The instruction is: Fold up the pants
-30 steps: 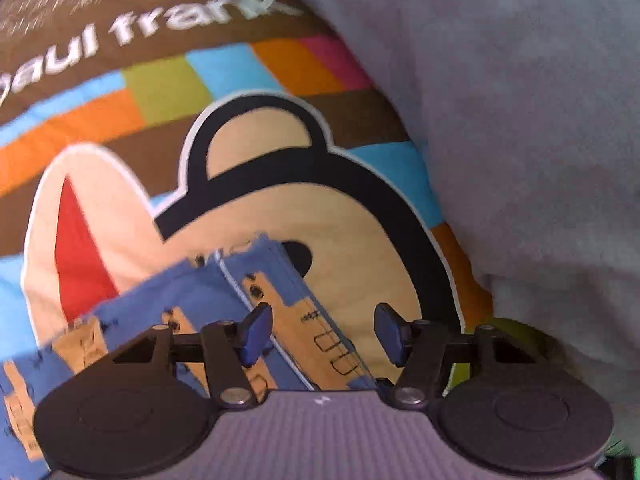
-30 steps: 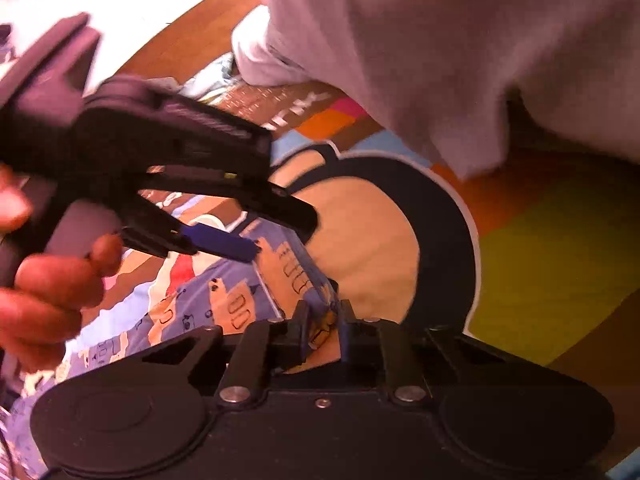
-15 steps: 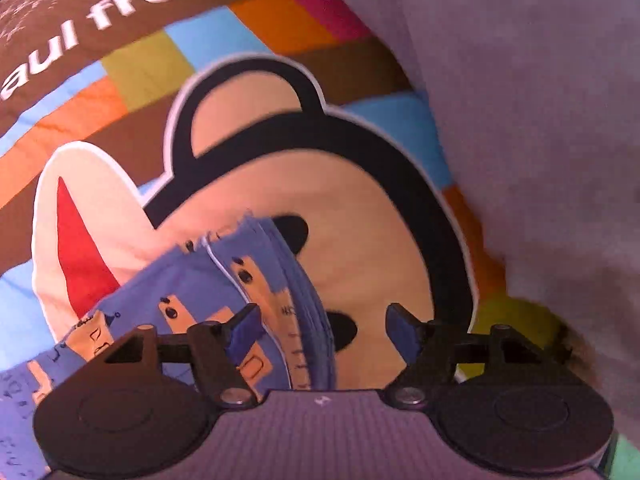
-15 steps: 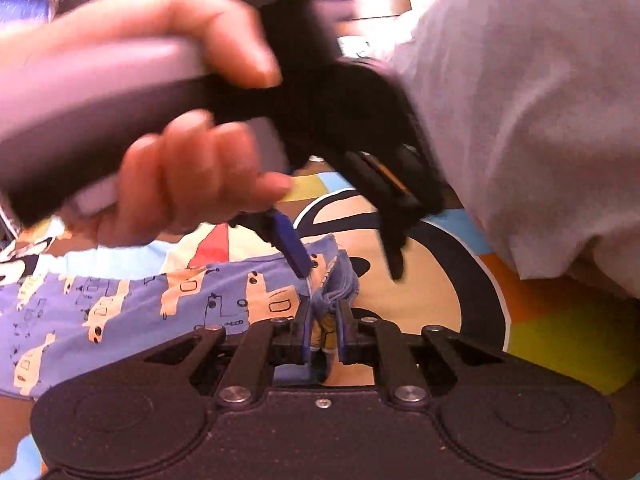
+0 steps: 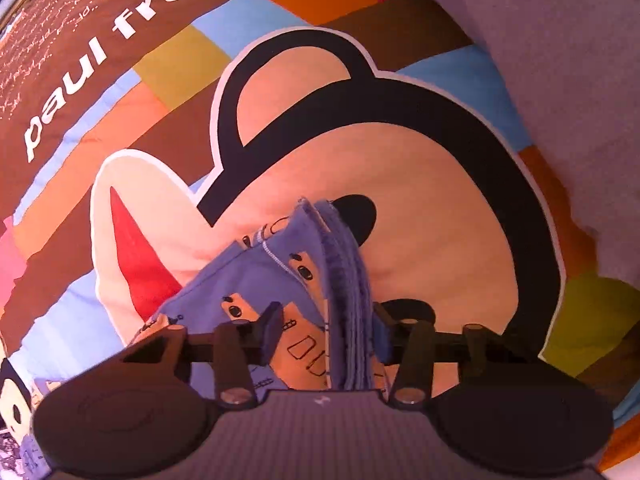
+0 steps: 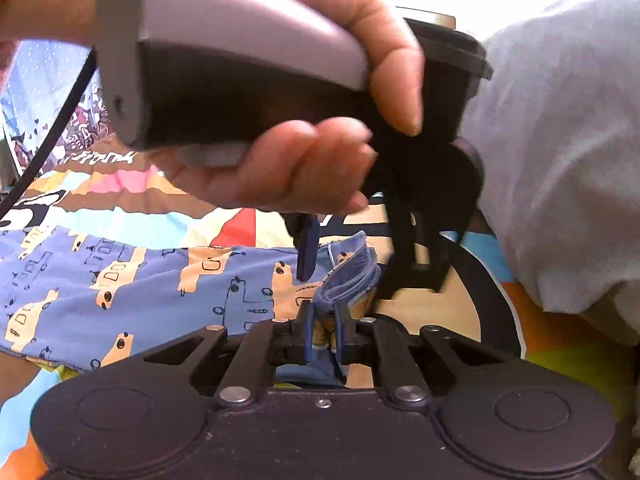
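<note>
From the left wrist, the left tool (image 5: 326, 334) points down at the pants (image 5: 256, 280), its jaws closing with the gathered blue edge between them, pads not yet pressing. The pants run back and leftward from the tool over a cartoon-print blanket (image 5: 420, 184).

From the right wrist, the right tool (image 6: 322, 330) is clamped on the bunched pants corner. The pants' (image 6: 132, 280) long axis stretches away to that tool's left. A hand (image 6: 280, 168) holds the left tool just beyond.
</note>
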Demonstrator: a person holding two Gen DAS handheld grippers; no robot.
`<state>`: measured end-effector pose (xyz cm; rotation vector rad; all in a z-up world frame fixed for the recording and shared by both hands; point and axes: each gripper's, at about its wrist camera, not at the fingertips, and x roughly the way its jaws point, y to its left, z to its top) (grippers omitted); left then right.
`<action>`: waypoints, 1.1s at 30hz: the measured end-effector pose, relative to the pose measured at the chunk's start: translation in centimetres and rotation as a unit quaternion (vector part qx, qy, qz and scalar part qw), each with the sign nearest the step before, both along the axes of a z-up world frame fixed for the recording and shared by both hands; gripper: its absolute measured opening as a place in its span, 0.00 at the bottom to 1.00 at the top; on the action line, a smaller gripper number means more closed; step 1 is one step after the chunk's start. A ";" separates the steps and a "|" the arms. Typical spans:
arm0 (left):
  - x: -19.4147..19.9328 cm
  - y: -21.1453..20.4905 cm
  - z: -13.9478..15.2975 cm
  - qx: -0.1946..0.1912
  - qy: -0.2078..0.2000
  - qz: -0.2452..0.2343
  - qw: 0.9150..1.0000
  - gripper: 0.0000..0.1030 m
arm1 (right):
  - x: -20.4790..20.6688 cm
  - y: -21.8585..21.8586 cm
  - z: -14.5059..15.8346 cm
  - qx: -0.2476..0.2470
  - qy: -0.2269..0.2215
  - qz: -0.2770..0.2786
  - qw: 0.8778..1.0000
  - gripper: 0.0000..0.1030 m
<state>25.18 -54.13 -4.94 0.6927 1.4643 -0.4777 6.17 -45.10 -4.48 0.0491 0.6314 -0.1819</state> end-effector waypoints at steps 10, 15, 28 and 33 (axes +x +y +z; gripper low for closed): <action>-0.6 1.7 -0.6 -0.047 0.002 0.015 0.999 0.13 | -1.2 -0.3 0.9 -0.009 -0.008 -0.011 1.000 0.36; 0.0 2.9 -0.2 -0.067 0.007 0.058 0.996 0.13 | -0.4 0.4 0.6 -0.034 0.017 -0.007 0.999 0.40; -1.0 10.9 6.3 -0.141 -0.025 0.116 0.983 0.12 | -0.9 5.0 2.0 -0.153 -0.021 0.040 0.987 0.13; -2.2 18.1 8.8 -0.180 -0.046 0.124 0.975 0.12 | -2.7 9.7 3.3 -0.183 -0.057 0.079 0.978 0.11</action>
